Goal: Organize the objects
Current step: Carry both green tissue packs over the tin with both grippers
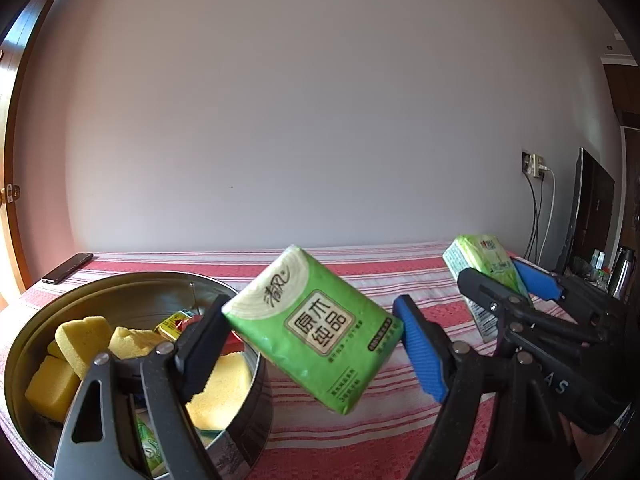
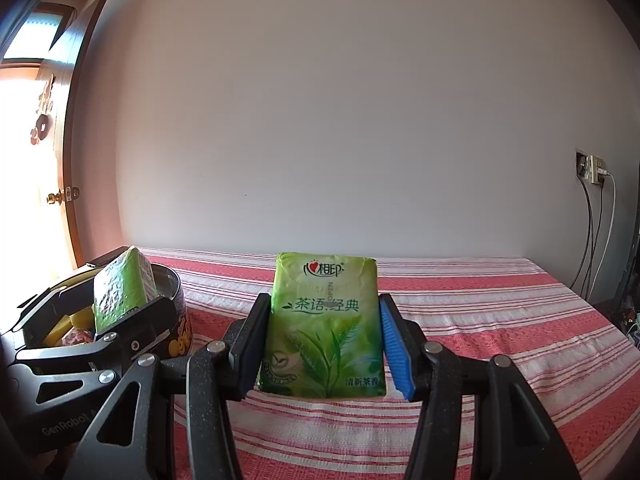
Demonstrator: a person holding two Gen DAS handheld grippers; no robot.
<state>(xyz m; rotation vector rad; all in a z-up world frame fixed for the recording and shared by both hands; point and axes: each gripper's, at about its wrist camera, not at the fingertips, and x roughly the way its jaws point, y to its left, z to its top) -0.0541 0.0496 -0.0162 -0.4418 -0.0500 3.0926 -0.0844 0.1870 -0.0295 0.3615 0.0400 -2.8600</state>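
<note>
My left gripper (image 1: 310, 344) is shut on a green tissue pack (image 1: 312, 330) and holds it tilted in the air, just right of the round metal tin (image 1: 256, 392). The tin holds yellow sponges (image 1: 76, 344), a red and yellow packet (image 1: 176, 324) and another green pack (image 1: 150, 446). My right gripper (image 2: 320, 344) is shut on a green tea-leaf tissue pack (image 2: 324, 328), upright above the striped cloth. The right gripper also shows in the left wrist view (image 1: 496, 286), to the right. The left gripper (image 2: 120, 300) with its pack shows at the left of the right wrist view, over the tin (image 2: 180, 320).
A red and white striped cloth (image 2: 480, 320) covers the table. A dark phone (image 1: 66, 268) lies at the far left edge. A wall socket with cables (image 2: 592, 172) and a dark screen (image 1: 588, 208) are at the right. A wooden door (image 2: 76, 140) stands at the left.
</note>
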